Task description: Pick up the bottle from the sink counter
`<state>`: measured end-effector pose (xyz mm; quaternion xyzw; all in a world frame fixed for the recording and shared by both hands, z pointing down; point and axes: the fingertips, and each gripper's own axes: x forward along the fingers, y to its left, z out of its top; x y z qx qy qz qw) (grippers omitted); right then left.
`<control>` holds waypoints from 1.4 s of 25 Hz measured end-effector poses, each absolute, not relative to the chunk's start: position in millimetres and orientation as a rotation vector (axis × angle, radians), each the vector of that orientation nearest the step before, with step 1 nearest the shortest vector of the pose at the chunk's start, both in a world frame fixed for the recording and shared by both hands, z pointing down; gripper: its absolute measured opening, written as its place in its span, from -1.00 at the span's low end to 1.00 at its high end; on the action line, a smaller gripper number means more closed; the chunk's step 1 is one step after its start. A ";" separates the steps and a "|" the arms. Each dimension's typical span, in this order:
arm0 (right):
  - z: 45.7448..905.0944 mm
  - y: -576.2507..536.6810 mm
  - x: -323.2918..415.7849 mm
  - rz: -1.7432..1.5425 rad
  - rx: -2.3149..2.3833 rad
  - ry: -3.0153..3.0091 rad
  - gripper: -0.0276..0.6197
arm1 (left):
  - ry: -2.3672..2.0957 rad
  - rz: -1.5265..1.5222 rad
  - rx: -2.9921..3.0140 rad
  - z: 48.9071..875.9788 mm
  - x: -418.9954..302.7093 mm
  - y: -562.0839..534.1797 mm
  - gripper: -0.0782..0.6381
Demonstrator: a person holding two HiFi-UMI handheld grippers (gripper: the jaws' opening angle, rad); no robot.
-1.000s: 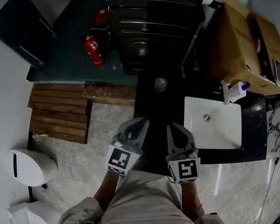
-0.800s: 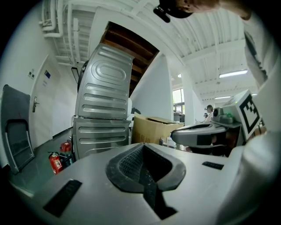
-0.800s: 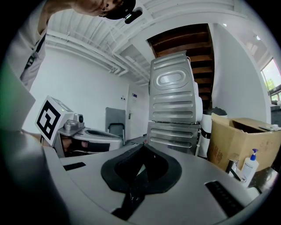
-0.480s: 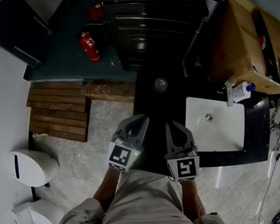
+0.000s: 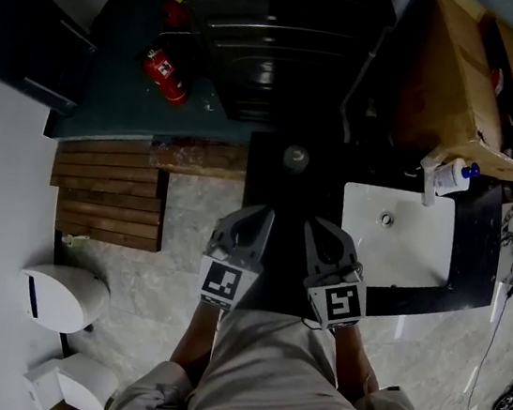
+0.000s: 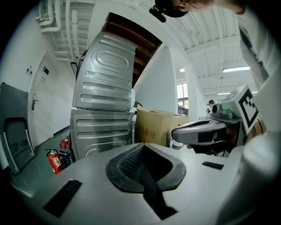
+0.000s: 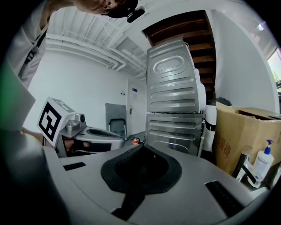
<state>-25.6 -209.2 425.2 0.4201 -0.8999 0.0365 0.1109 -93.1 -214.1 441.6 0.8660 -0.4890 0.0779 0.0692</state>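
Holding two closed tools (image 5: 262, 213) (image 5: 314, 224); one bottle (image 5: 452, 176) beside one sink (image 5: 401, 258).

Box (image 6: 153, 127): red Chinese characters on its side, too blurred to read surely.
Extinguisher (image 5: 166, 75): white label, well left of the box, print not readable.
Wall sign (image 7: 134, 92): blue, far left of the box, not readable.

Just beside the sink (image 5: 401, 256), your bottle (image 5: 452, 176) is too small for its label to be read. Behind the sink, the cardboard box (image 5: 467, 87) runs off the top edge, and its printing is blurred.
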 end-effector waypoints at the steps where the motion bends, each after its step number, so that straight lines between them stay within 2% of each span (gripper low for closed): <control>1: 427.7 -212.2 -25.0 0.106 1.226 -2.644 -0.93 | -1.470 0.239 2.612 443.7 -91.7 -216.6 -0.78; 35: 509.2 -269.1 -31.9 0.181 1.123 -2.600 -0.93 | -1.403 0.387 2.557 532.5 -79.3 -284.9 -0.78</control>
